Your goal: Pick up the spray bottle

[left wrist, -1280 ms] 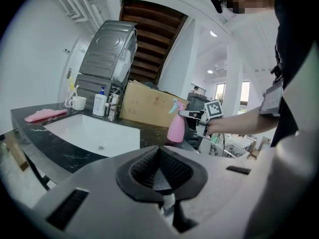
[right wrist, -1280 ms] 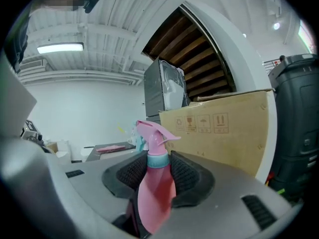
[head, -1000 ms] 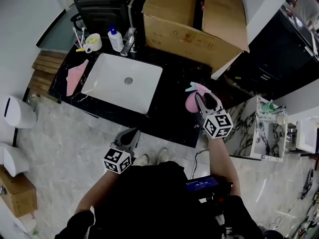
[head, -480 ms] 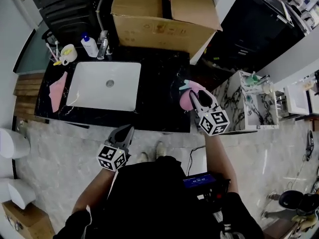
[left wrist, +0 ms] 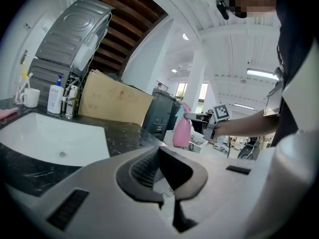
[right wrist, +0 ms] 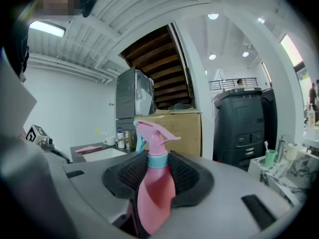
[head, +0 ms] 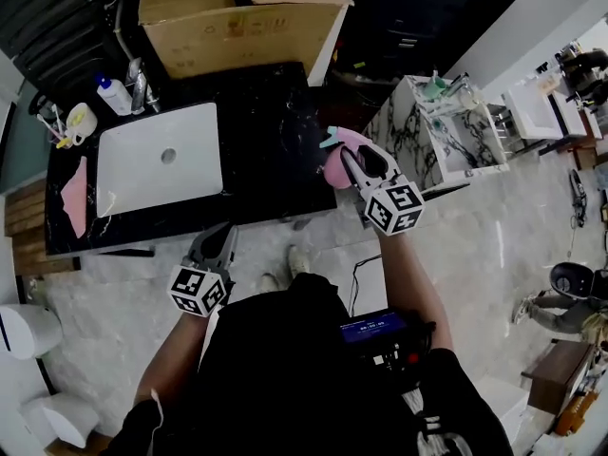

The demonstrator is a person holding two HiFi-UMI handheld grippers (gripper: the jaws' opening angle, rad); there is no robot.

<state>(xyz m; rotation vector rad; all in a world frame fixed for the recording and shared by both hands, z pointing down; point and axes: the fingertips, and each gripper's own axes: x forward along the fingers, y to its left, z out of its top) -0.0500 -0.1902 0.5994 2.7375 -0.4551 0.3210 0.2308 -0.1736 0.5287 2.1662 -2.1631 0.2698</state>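
At the right end of the black counter [head: 266, 150], my right claw [head: 353, 155] has the pink spray bottle [head: 334, 169] in its grip. The jaws stand about halfway closed and press on either side of the neck, at the teal collar under the trigger head. The bottle sits upright between them.

Over the last second the bottle has travelled with the claw. It was in front of the cardboard box [head: 237, 17], and it is now past the box's corner, out by the counter's edge. The grip looks the same throughout, with no slip or tilt that I can see. From the left gripper view the bottle seems to hang free of the stone, so I judge the pick-up essentially done. I only need to keep the hold steady.

My left claw [head: 220, 240] stays low in front of the counter, below the white sink [head: 161, 160]. Its jaws are closed together with nothing between them, and it has barely shifted.
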